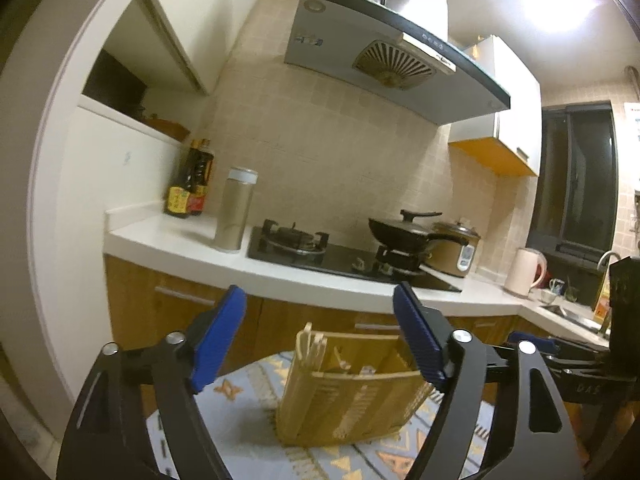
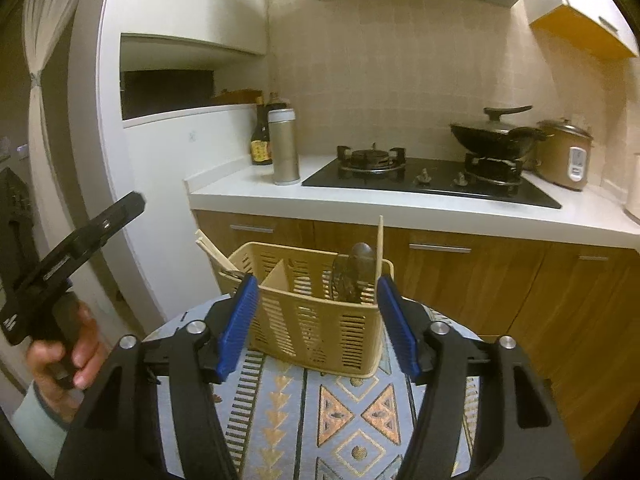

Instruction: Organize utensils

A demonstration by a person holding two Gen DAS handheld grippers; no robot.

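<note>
The utensil basket sits near the table's far edge, chopsticks and spoon already slotted in. Your left gripper and right gripper gape wide, fingers empty; sorting looks nearly done.

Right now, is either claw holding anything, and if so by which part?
Nothing is held. The left claw and the right claw both stand open, with the utensil basket on the patterned cloth beyond their fingers, unpinched.
</note>
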